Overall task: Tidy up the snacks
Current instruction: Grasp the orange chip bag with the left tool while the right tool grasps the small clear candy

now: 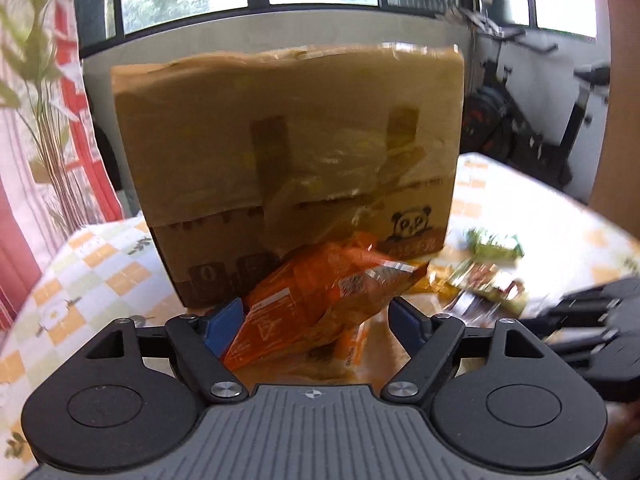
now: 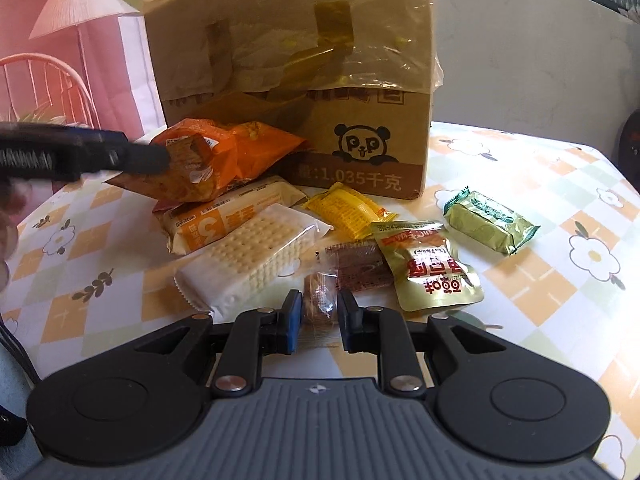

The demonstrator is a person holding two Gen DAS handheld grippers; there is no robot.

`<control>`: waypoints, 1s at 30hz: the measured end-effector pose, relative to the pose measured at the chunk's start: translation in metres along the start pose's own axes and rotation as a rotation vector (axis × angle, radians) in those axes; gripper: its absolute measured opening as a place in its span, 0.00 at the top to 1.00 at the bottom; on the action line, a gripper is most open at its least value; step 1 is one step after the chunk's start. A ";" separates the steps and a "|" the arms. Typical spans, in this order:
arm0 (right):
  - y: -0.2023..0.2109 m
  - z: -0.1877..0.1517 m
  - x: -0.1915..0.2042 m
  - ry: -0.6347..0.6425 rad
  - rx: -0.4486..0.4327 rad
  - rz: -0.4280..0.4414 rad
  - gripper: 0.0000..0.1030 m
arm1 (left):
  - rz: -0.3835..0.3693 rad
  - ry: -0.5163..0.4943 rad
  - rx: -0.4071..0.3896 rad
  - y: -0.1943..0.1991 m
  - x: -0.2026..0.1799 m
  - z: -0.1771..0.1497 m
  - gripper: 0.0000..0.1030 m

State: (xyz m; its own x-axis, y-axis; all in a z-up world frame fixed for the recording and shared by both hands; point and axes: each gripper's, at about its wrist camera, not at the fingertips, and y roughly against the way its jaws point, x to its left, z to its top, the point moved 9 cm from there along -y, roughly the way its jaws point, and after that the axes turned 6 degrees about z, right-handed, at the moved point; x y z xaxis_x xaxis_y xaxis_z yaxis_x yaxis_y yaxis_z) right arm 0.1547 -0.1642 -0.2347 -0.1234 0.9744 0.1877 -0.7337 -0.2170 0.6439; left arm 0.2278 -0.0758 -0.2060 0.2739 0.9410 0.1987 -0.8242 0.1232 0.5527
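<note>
A cardboard box with a panda print stands on the table; it also shows in the right wrist view. My left gripper is open, its fingers on either side of an orange snack bag lying against the box; the same bag shows in the right wrist view. My right gripper is shut on a small brown wrapped snack. Near it lie a white cracker pack, an orange-white pack, a yellow packet, a gold pouch and a green packet.
The table has a checked floral cloth. My left gripper's fingers reach in from the left in the right wrist view. An exercise bike stands beyond the table. A pink curtain hangs on the left.
</note>
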 end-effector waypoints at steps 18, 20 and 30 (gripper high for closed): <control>0.003 0.000 -0.003 -0.055 -0.023 0.030 0.80 | 0.034 -0.248 0.009 -0.057 -0.019 0.004 0.24; 0.003 -0.001 -0.003 -0.057 -0.024 0.032 0.80 | 0.021 -0.223 -0.001 -0.055 -0.018 0.003 0.31; 0.006 0.000 -0.001 -0.062 -0.025 0.025 0.80 | -0.050 0.003 -0.001 -0.012 0.023 0.000 0.47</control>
State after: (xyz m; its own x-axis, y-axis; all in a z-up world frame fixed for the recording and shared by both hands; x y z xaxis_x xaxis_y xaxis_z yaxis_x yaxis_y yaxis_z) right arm 0.1505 -0.1670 -0.2309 -0.1009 0.9630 0.2501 -0.7471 -0.2393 0.6201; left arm 0.2441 -0.0558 -0.2080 0.3136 0.9346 0.1681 -0.8099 0.1708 0.5611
